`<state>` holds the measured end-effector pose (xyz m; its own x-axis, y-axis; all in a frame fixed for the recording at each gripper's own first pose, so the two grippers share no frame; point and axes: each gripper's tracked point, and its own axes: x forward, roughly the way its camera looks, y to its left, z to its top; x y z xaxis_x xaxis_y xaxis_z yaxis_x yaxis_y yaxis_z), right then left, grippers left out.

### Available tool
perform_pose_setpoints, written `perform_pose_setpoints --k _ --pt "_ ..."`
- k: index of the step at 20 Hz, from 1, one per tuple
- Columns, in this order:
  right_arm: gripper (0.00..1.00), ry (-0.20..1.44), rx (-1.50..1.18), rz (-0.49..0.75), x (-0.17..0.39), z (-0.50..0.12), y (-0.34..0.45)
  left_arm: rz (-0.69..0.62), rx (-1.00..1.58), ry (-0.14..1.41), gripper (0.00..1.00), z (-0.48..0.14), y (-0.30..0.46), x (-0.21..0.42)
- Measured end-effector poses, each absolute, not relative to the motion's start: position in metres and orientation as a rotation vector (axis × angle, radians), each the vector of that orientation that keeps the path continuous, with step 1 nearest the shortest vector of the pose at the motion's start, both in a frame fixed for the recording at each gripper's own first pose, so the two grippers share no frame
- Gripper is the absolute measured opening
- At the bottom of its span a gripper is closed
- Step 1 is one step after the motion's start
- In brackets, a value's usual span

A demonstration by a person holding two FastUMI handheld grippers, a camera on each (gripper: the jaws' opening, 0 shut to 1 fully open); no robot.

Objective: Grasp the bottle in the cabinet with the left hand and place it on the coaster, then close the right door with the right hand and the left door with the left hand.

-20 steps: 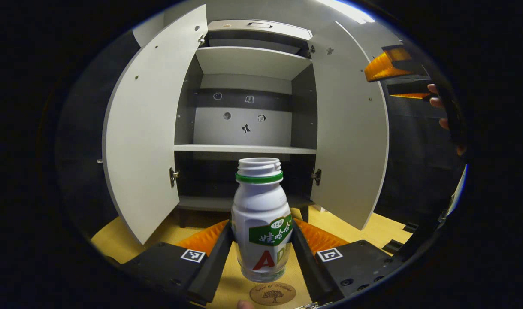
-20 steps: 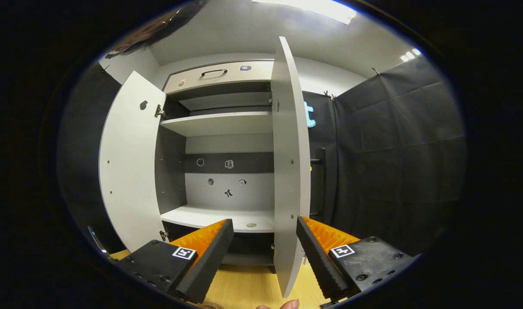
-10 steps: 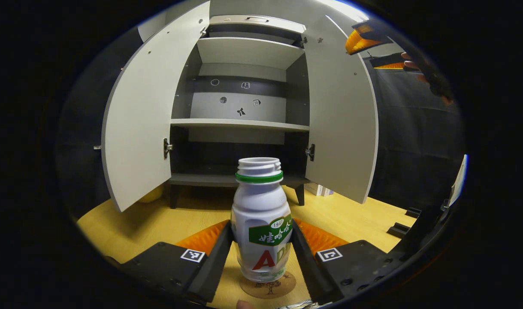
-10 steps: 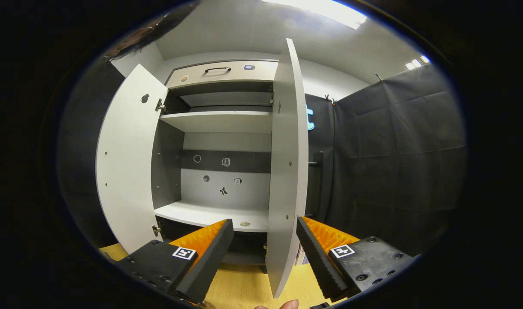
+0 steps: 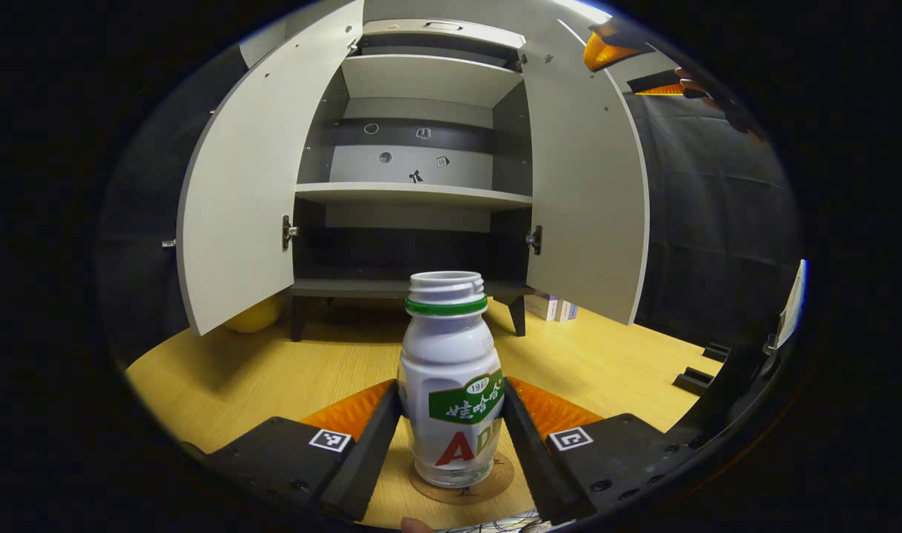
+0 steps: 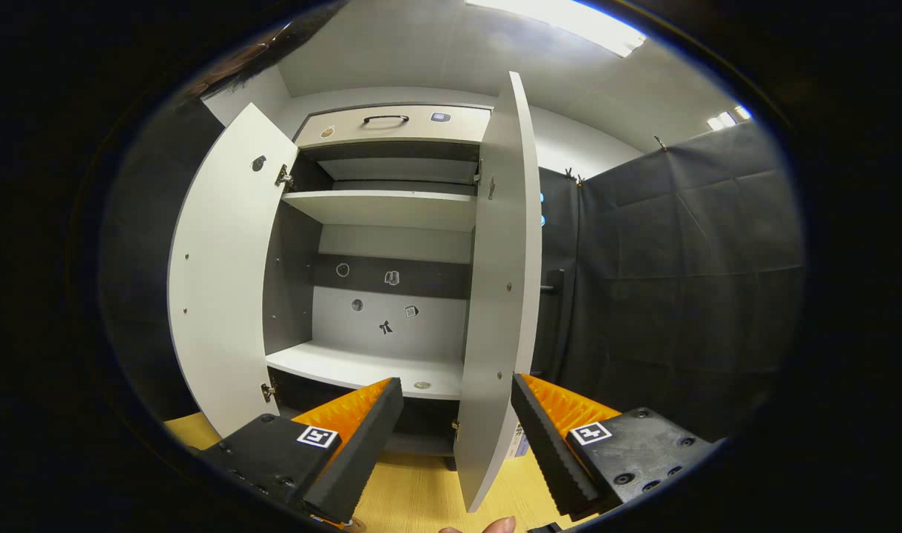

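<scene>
Plastic bottle point(image 5: 449, 385), uncapped and likely light and slick, stands on the coaster point(image 5: 495, 481) in front of the cabinet point(image 5: 414, 196), the left tongs point(image 5: 451, 433) pinching its lower body. Right gripper view: the right tongs point(image 6: 456, 437) gape wide just before the right door point(image 6: 499, 296); nothing blocks it.

Both tools looked alike: the left gripper point(image 5: 451, 437) and the right gripper point(image 6: 456, 437) each had black blocky bodies with dark screws, a small square black-and-white marker on every block, and long wedge fingers with ribbed, sawtoothed inner faces.
</scene>
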<state>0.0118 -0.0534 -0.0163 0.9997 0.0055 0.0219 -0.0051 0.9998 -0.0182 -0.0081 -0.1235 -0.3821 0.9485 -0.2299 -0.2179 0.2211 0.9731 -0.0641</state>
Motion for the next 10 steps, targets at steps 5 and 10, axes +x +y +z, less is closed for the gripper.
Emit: perform_pose_setpoints --k 5,10 --pt "0.97 -0.025 -0.036 0.004 0.0090 -0.0134 -0.0500 -0.261 -0.053 0.230 0.83 -0.3834 -0.1299 -0.0099" --pt "0.97 -0.021 -0.023 0.006 0.0092 -0.0137 -0.0464 -0.273 -0.058 0.212 0.94 -0.3748 -0.1266 -0.0172"
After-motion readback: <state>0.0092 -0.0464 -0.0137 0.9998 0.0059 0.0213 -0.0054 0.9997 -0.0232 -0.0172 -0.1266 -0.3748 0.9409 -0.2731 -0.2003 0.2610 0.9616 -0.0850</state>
